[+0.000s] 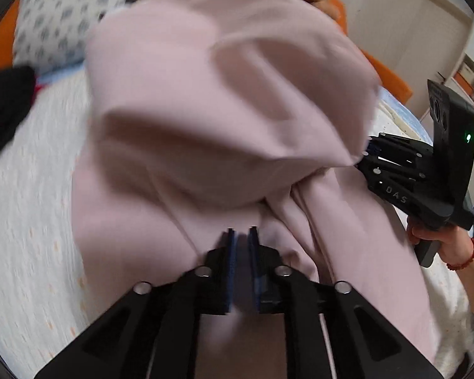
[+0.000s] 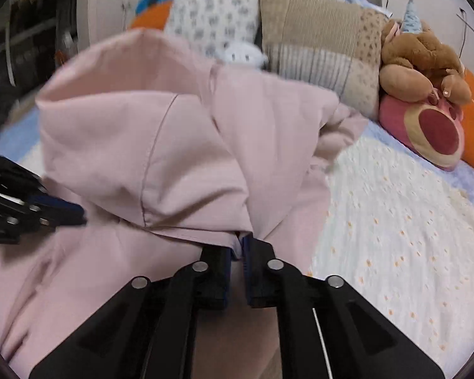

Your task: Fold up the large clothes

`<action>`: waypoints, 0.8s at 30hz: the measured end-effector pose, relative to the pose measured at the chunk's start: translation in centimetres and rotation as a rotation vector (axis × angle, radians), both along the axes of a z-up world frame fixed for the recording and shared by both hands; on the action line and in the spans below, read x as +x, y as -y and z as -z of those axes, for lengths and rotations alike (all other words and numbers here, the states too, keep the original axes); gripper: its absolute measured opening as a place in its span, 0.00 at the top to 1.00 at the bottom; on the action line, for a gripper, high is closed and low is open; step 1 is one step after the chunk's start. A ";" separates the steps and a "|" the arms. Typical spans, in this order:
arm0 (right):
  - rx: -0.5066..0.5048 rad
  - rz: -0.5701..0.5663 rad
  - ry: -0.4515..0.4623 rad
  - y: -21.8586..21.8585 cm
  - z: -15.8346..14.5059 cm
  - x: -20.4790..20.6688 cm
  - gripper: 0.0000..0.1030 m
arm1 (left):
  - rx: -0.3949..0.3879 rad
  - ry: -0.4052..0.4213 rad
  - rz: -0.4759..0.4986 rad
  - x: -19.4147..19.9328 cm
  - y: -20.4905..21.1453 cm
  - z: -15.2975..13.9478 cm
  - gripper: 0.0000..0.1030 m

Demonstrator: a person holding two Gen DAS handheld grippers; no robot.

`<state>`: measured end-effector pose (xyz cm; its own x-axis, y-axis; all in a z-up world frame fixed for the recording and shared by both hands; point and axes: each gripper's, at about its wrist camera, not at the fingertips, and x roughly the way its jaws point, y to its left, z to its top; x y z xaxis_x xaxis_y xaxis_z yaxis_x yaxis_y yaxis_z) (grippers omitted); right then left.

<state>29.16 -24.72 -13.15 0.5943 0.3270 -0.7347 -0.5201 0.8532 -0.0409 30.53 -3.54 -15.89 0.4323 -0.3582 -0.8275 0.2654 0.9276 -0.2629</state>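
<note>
Right hand, a red bead bracelet at the wrist, is seen low at the right edge of the left wrist view, wrapped round the handle of the right tool; the tool is aimed leftward into the cloth. The left hand is not clearly seen.

Right tool: jaws nearly closed, a fold edge of the pink garment clamped between the blue pads and lifted. Left tool: jaws set a narrow gap apart, pink fabric visible between the pads; whether it is gripped cannot be told. In the right wrist view the left tool's tips lie at the left edge against the same garment.

Pink garment is spread on the bed over a white dotted cover, a bulging upper fold raised toward the pillows, its lower part running back toward both cameras. Long axis is obscured by blur. Plush toys lie at the bed's head, to the right.
</note>
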 end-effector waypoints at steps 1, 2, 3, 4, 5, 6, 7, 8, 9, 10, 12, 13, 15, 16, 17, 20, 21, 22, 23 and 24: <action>-0.016 -0.009 0.002 0.0 -0.6 -0.8 0.88 | -0.021 -0.027 -0.006 -0.7 -0.4 -0.5 0.53; -0.027 -0.024 0.016 0.2 -1.6 -1.7 0.75 | -0.045 -0.048 -0.003 -1.5 -0.8 -1.3 0.38; -0.035 -0.039 0.035 0.4 -2.8 -2.6 0.57 | -0.074 -0.037 0.004 -2.9 -1.3 -3.1 0.21; -0.027 -0.056 0.077 0.9 -4.6 -4.1 0.49 | -0.088 -0.006 0.010 -4.0 -1.7 -4.7 0.19; 0.000 -0.074 0.122 1.4 -6.5 -5.5 0.40 | -0.094 0.040 0.029 -5.2 -1.9 -7.2 0.19; 0.017 -0.084 0.144 1.8 -7.8 -6.4 0.38 | -0.097 0.071 0.042 -5.7 -2.0 -9.0 0.17; 0.038 -0.089 0.169 2.0 -9.7 -7.1 0.38 | -0.103 0.104 0.047 -5.9 -2.1 -10.7 0.13; 0.059 -0.082 0.180 2.1 -10.9 -7.2 0.37 | -0.114 0.138 0.044 -5.8 -2.2 -12.4 0.10; 0.086 -0.075 0.188 2.1 -12.2 -7.1 0.35 | -0.135 0.172 0.037 -5.2 -2.3 -14.3 0.09; 0.120 -0.071 0.198 1.9 -13.4 -6.8 0.34 | -0.150 0.192 0.024 -4.5 -2.6 -15.5 0.09; 0.151 -0.046 0.203 1.2 -14.8 -5.7 0.34 | -0.148 0.237 -0.020 -1.8 -3.0 -17.5 0.09; 0.164 -0.043 0.197 0.9 -14.9 -5.2 0.37 | -0.127 0.267 -0.045 -0.2 -3.2 -18.1 0.09; 0.200 -0.027 0.143 -0.4 -14.5 -2.7 0.59 | -0.054 0.306 -0.099 3.6 -3.3 -18.2 0.09; 0.213 -0.019 0.117 -0.8 -14.3 -1.8 0.67 | -0.022 0.308 -0.117 5.6 -3.4 -17.7 0.09; 0.215 -0.004 0.088 -1.4 -13.8 -0.6 0.77 | 0.000 0.300 -0.134 7.4 -3.4 -17.1 0.09; 0.221 0.014 -0.011 -2.6 -10.5 3.3 0.89 | 0.054 0.200 -0.205 12.6 -3.6 -12.5 0.09; 0.224 0.017 -0.053 -2.8 -8.9 4.5 0.89 | 0.058 0.161 -0.226 13.3 -3.7 -10.9 0.09; 0.225 0.022 -0.074 -2.7 -8.0 4.9 0.89 | 0.035 0.098 -0.236 13.9 -3.8 -8.9 0.09; 0.211 0.029 -0.097 -2.7 -6.8 5.5 0.89 | -0.004 0.030 -0.237 14.0 -3.9 -6.7 0.10; 0.191 0.032 -0.120 -2.5 -5.6 6.0 0.90 | -0.034 -0.022 -0.233 14.4 -4.0 -5.0 0.10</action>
